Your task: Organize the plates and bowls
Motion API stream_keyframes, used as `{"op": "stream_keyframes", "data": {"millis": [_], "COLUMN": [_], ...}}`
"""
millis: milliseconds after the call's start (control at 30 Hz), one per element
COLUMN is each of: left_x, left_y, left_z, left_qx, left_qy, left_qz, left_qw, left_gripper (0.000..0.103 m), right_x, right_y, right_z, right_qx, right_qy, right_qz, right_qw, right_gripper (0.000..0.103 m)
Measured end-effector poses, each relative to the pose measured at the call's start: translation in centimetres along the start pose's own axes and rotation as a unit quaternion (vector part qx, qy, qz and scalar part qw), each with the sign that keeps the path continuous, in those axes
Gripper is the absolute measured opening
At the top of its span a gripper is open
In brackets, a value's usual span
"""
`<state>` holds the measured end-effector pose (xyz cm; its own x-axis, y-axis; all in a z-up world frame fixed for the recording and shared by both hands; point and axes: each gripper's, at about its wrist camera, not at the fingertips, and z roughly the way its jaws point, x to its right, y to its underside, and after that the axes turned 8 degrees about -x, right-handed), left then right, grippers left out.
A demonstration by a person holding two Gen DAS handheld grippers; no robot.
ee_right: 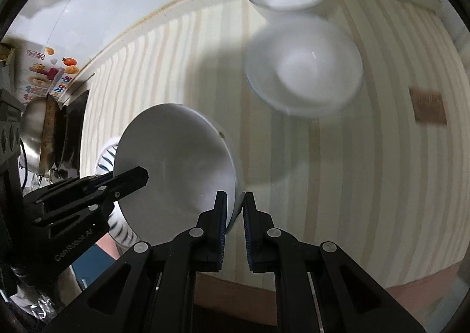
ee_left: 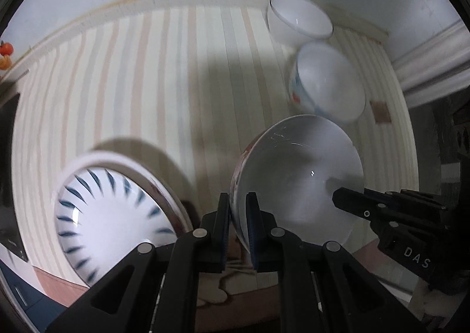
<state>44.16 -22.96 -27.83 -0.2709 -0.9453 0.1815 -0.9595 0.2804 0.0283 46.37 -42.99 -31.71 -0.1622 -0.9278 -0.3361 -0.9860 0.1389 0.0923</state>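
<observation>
A large white bowl with a red pattern outside is held above the striped tablecloth by both grippers. My left gripper is shut on its near-left rim. My right gripper is shut on its other rim; the bowl also shows in the right wrist view. The right gripper shows in the left wrist view, the left gripper in the right wrist view. A blue-streaked plate lies at the left.
A bowl with blue and red marks and a plain white bowl stand at the far right of the table. A brown tag lies on the cloth. A metal pan and a printed box sit off the table's left.
</observation>
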Motion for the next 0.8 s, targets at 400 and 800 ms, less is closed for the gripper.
{"op": "stream_keyframes", "data": {"millis": [400,800], "left_x": [1.5,2.3], "left_y": [1.4,1.2], "left_z": [5.2,6.0], "left_qx": [-0.031,-0.034], "left_qy": [-0.025,-0.041], "left_qz": [0.014,0.018], "left_qw": [0.9991,0.9984], "left_gripper": [0.009,0.009], "right_x": [2.8,3.2], "right_y": [3.1,3.2], "right_z": [5.1,5.8], "right_qx": [-0.037,-0.046], "right_qy": [0.001,-0.002], "right_qz": [0.032,0.029], "right_qw": [0.999,0.999], "right_gripper": [0.012,0.016]}}
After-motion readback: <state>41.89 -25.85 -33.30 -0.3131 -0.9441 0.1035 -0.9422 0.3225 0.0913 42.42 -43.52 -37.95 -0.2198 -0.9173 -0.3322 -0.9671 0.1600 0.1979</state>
